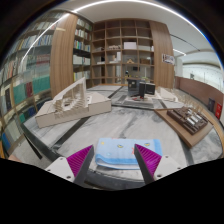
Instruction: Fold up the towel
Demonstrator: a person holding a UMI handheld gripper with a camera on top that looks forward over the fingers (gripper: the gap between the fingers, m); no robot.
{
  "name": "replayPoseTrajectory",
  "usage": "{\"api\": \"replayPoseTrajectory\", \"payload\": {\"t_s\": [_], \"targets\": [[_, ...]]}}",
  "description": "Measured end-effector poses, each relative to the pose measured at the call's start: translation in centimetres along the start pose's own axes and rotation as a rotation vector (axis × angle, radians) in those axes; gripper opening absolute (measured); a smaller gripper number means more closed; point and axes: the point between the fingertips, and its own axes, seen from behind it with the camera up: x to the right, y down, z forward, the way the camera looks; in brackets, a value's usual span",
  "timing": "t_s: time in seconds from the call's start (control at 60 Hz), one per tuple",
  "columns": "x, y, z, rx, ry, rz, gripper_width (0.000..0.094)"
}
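A light blue towel [113, 151] with small yellow spots lies folded on the pale marble-patterned table [120, 122], right between and just ahead of my fingers. My gripper [112, 163] is open, its two magenta pads [80, 160] standing wide apart on either side of the towel's near edge. Neither pad presses on the cloth. The towel's near part is hidden below the fingers.
A white architectural model [70, 100] stands at the left of the table. A wooden tray with dark items [189, 120] sits at the right, and a dark object [140, 90] farther back. Bookshelves [120, 50] line the far wall and the left side.
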Motion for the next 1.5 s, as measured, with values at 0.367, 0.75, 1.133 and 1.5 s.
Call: {"api": "replayPoseTrajectory", "payload": {"t_s": [0.367,0.75,1.133,1.5], "targets": [[-6.0,6.3,11.2,-0.164,-0.015,-0.126,0.0828],[-3.7,5.6,11.7,-0.132,0.047,-0.122,0.0035],[10.0,0.1,7.7,-0.041,0.164,0.061,0.0036],[14.8,3.8,8.8,-0.081,0.194,0.114,0.0807]]}}
